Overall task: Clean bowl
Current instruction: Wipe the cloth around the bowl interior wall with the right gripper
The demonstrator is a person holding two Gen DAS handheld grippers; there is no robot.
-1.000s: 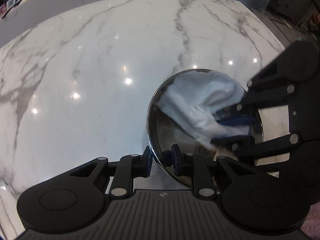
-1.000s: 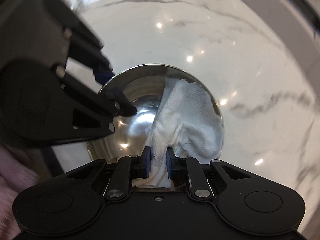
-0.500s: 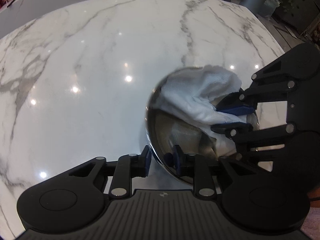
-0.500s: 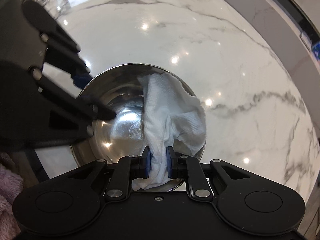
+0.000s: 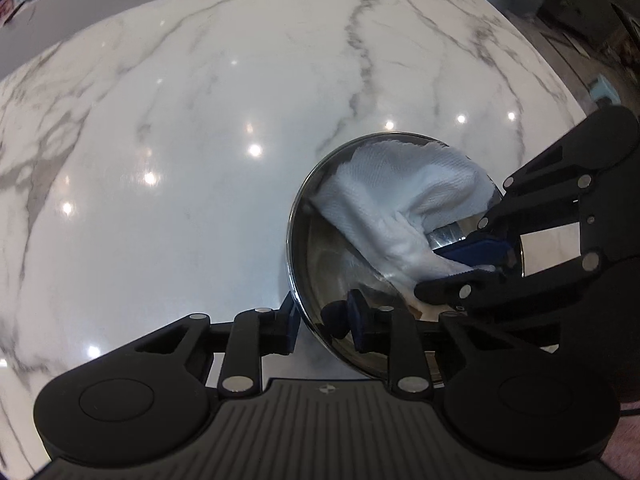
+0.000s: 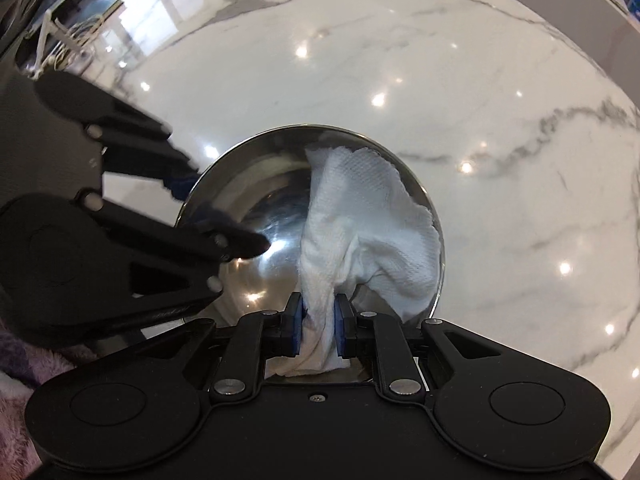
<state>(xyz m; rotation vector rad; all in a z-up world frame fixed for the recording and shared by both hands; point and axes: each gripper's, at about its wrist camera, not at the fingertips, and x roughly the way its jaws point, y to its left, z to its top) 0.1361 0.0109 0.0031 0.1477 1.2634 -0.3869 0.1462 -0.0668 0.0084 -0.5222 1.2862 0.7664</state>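
Left gripper (image 5: 322, 318) straddles bowl (image 5: 308, 240) rim, jaws closing, steadying it. Right gripper (image 6: 316, 320) clamps paper towel (image 6: 368, 208) inside bowl, for wiping.

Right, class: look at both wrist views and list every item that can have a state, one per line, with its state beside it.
Bowl: upright on the marble counter, its rim between the left gripper's fingers.
Paper towel: crumpled, draped inside the bowl, one end pinched.
Right gripper: shut on the paper towel.
Left gripper: jaws closing on the bowl's rim, one finger inside, one outside.
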